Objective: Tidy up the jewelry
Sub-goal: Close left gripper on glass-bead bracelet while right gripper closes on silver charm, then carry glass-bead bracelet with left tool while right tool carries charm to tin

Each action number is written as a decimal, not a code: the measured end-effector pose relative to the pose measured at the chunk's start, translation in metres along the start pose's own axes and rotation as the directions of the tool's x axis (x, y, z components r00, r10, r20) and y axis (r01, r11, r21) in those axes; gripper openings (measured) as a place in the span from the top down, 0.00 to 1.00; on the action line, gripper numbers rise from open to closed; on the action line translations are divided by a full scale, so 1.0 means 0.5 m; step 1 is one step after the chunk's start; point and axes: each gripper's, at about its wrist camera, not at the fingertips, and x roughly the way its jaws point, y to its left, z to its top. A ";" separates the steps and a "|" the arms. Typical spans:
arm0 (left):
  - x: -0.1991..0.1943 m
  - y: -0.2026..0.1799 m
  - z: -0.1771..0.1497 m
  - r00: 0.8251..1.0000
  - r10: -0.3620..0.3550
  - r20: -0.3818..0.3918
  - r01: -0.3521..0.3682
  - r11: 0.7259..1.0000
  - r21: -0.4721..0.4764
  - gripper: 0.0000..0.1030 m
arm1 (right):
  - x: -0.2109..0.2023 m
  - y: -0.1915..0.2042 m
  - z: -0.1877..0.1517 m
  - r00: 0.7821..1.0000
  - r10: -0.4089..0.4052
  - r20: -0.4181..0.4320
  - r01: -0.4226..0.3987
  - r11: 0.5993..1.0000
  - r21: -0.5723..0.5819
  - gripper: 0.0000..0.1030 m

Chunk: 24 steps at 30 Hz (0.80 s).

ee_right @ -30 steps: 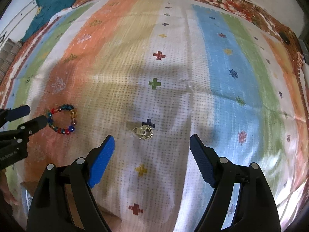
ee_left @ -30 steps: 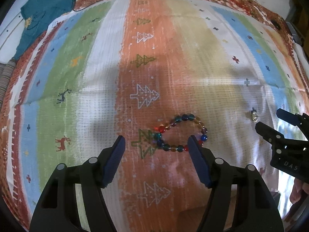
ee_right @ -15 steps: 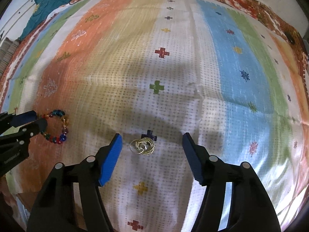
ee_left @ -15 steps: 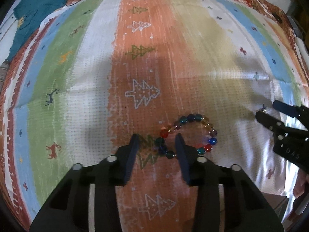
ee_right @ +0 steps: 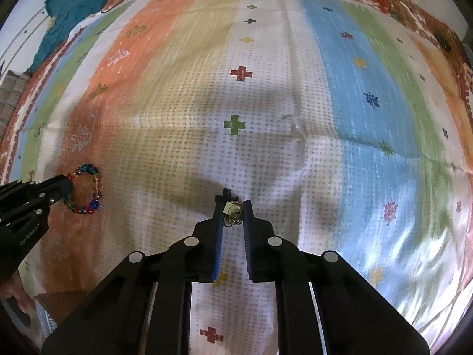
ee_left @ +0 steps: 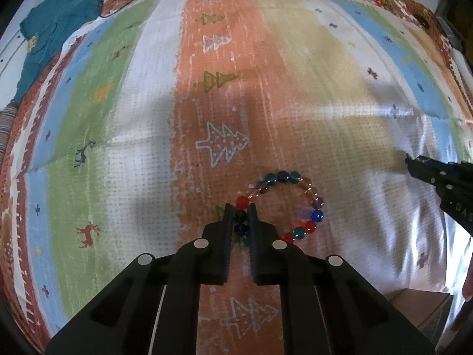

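Observation:
A bracelet of coloured glass beads (ee_left: 295,204) lies on the striped cloth (ee_left: 147,118). My left gripper (ee_left: 240,217) is shut on the bracelet's near-left beads. The bracelet also shows in the right wrist view (ee_right: 88,189), with the left gripper (ee_right: 63,188) at its left side. My right gripper (ee_right: 233,211) is shut on a small gold ring cluster (ee_right: 233,214) on the white band of the cloth. In the left wrist view the right gripper (ee_left: 414,162) enters from the right edge, its jaws together.
A teal garment (ee_left: 56,29) lies at the far left corner of the cloth. A brown box (ee_left: 419,310) shows at the lower right past the cloth's edge, and a brown surface (ee_right: 62,304) at the lower left in the right wrist view.
Both grippers moved forward and down and closed. The left one went from open around the bracelet to shut on its beads. The right one closed on the gold rings.

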 end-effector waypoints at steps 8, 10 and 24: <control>-0.070 -0.019 0.000 0.997 -0.034 0.068 0.034 0.999 0.007 0.91 | -0.046 0.004 -0.018 0.999 -0.019 0.044 0.019 1.000 -0.017 0.87; -0.085 -0.024 -0.005 0.997 -0.032 0.077 0.030 0.999 0.015 0.91 | -0.059 0.008 -0.026 0.998 -0.025 0.054 0.026 0.999 -0.026 0.87; -0.192 -0.029 -0.024 0.981 -0.114 0.155 0.115 0.993 0.002 0.91 | -0.134 0.038 -0.055 0.992 -0.037 0.119 0.043 0.998 -0.052 0.87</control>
